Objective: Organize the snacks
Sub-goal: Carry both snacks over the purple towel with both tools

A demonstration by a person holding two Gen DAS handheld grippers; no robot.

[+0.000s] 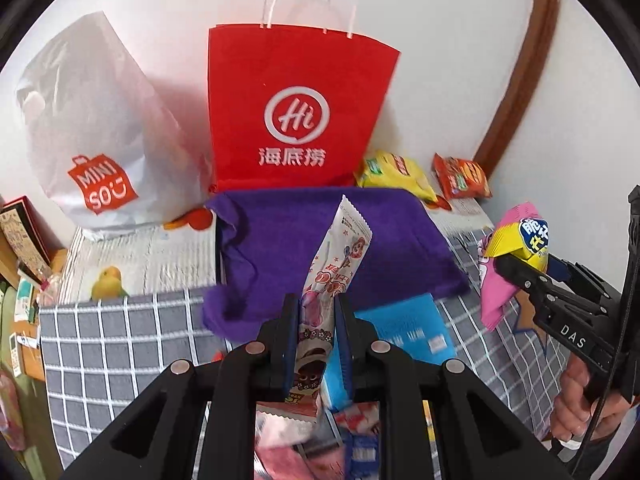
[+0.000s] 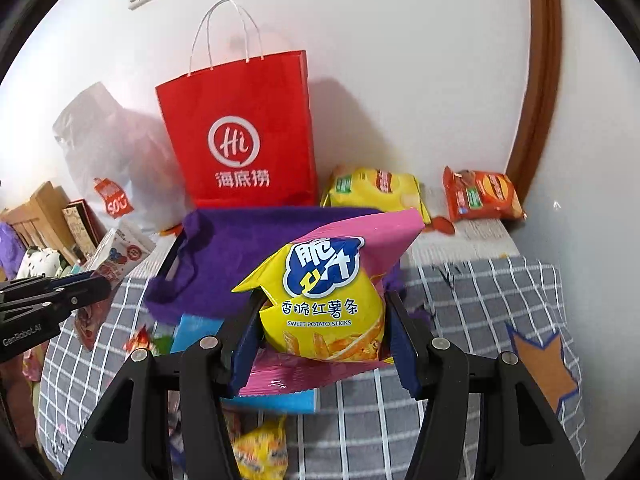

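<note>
My left gripper [image 1: 317, 312] is shut on a tall white cartoon snack packet [image 1: 338, 264], held upright in front of the purple fabric bag [image 1: 320, 236]. My right gripper [image 2: 324, 320] is shut on a pink and yellow sweet potato sticks bag [image 2: 328, 292], held above the blue packet [image 2: 196, 330]. That bag and gripper show at the right of the left wrist view [image 1: 516, 248]. The left gripper with its packet shows at the left of the right wrist view [image 2: 96, 280].
A red paper bag [image 1: 296, 108] and a white Miniso bag [image 1: 96, 132] stand against the wall. A yellow chip bag [image 2: 372, 192] and an orange packet [image 2: 480, 196] lie behind. Loose snacks [image 2: 260, 452] lie on the grey checked cloth [image 2: 480, 300].
</note>
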